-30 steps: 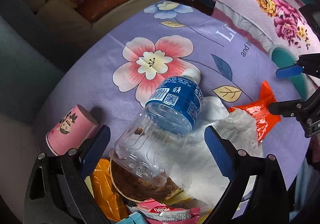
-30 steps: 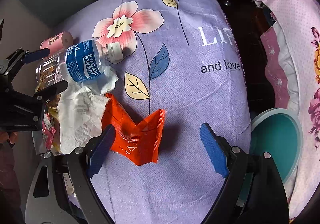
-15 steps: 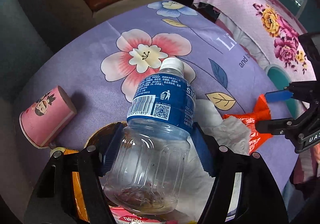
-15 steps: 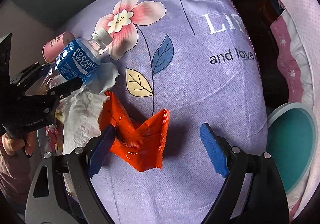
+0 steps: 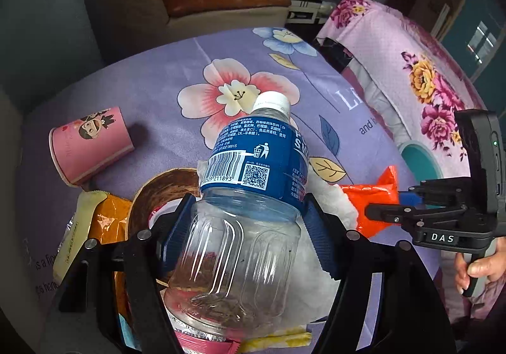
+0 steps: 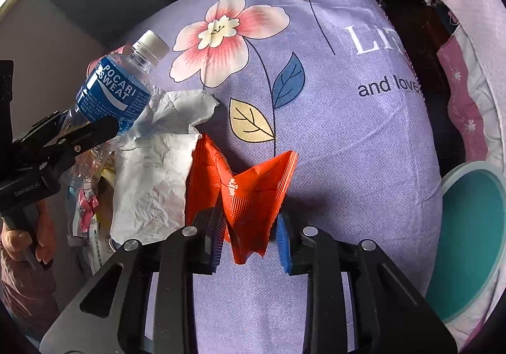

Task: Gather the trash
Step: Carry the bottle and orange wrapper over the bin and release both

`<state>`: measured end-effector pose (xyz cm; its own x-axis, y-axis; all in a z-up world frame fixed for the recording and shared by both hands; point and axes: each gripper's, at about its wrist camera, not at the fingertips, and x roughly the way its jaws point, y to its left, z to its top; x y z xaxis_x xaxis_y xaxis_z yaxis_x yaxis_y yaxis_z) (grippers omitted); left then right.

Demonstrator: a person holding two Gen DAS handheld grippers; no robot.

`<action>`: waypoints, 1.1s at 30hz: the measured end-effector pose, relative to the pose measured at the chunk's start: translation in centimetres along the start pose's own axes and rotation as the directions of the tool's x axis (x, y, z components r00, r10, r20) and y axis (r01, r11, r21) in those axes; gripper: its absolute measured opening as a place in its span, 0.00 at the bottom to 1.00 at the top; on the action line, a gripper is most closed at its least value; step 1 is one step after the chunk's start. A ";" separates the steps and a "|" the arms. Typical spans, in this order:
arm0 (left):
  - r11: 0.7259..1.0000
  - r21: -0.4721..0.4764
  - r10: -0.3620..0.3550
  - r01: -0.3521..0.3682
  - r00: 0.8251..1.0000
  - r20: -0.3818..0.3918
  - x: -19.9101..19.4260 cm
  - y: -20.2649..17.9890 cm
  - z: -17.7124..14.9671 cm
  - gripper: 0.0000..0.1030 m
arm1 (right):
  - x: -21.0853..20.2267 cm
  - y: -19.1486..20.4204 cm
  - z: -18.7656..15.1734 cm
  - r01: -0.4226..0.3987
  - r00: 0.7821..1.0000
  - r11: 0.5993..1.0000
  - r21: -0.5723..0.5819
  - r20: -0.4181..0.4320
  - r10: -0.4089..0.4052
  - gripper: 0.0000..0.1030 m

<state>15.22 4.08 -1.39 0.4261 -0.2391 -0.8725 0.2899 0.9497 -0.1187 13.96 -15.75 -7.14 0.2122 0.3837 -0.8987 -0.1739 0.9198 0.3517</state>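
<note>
My left gripper (image 5: 245, 227) is shut on a clear plastic bottle (image 5: 249, 195) with a blue label and white cap, held lifted above the purple flowered cloth (image 5: 177, 75). The bottle also shows in the right wrist view (image 6: 117, 91). My right gripper (image 6: 249, 237) has closed on an orange foil wrapper (image 6: 246, 186) that lies on the cloth beside a crumpled white tissue (image 6: 158, 164). In the left wrist view the right gripper (image 5: 401, 202) grips the wrapper (image 5: 370, 195).
A pink paper cup (image 5: 90, 145) lies on its side at the left. A brown tape roll (image 5: 161, 186), yellow and orange packets (image 5: 95, 227) and other wrappers (image 6: 85, 208) lie under the bottle. A teal bin (image 6: 474, 227) stands off the cloth's right edge.
My left gripper shut on the bottle and lifted it, tilting it upright. My right gripper moved forward and closed on the orange wrapper.
</note>
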 end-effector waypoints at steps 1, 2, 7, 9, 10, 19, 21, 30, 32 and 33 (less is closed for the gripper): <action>1.000 -0.002 -0.003 0.003 1.000 0.011 -0.5 -0.2 -0.1 0.68 | -0.3 0.1 -0.1 0.013 1.000 1.000 0.005 0.013 -0.013 0.25; 1.000 -0.005 -0.009 0.010 1.000 0.019 -0.9 -0.5 -0.2 0.68 | -0.9 -0.1 -0.3 0.030 0.999 0.999 0.010 0.029 -0.031 0.25; 0.999 0.000 -0.046 0.046 0.998 0.036 -2.3 -2.6 -1.3 0.68 | -3.9 -1.3 -1.3 0.087 0.992 0.996 0.030 0.094 -0.089 0.25; 0.998 0.000 -0.059 0.059 0.997 0.039 -2.5 -3.6 -1.8 0.68 | -5.2 -1.6 -1.8 0.108 0.987 0.994 0.033 0.116 -0.111 0.25; 0.998 0.001 -0.063 0.063 0.997 0.039 -2.6 -4.1 -2.0 0.68 | -5.7 -1.8 -2.1 0.115 0.985 0.993 0.037 0.125 -0.119 0.25; 0.995 0.012 -0.097 0.096 0.995 0.036 -3.1 -8.5 -4.4 0.68 | -9.7 -4.2 -5.2 0.124 0.968 0.987 0.105 0.205 -0.144 0.25; 0.994 0.019 -0.104 0.103 0.994 0.037 -3.1 -9.6 -4.6 0.68 | -10.3 -4.8 -5.9 0.122 0.966 0.986 0.118 0.215 -0.145 0.25; 0.990 0.056 -0.129 0.128 0.992 0.013 -1.9 -14.4 -5.3 0.68 | -12.9 -7.6 -8.2 0.114 0.946 0.978 0.176 0.280 -0.161 0.25; 0.989 0.068 -0.133 0.133 0.991 -0.001 -1.3 -15.6 -5.4 0.68 | -13.2 -8.4 -8.6 0.119 0.942 0.975 0.187 0.288 -0.171 0.25; 0.988 0.076 -0.132 0.132 0.991 -0.008 -0.9 -16.2 -5.4 0.68 | -13.4 -8.8 -8.8 0.123 0.940 0.973 0.193 0.291 -0.177 0.25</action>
<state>5.51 -10.04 -1.17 0.3769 -0.3605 -0.8532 0.4081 0.8916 -0.1965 4.22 -29.68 -0.49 0.5103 0.2220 -0.8308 0.0426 0.9584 0.2822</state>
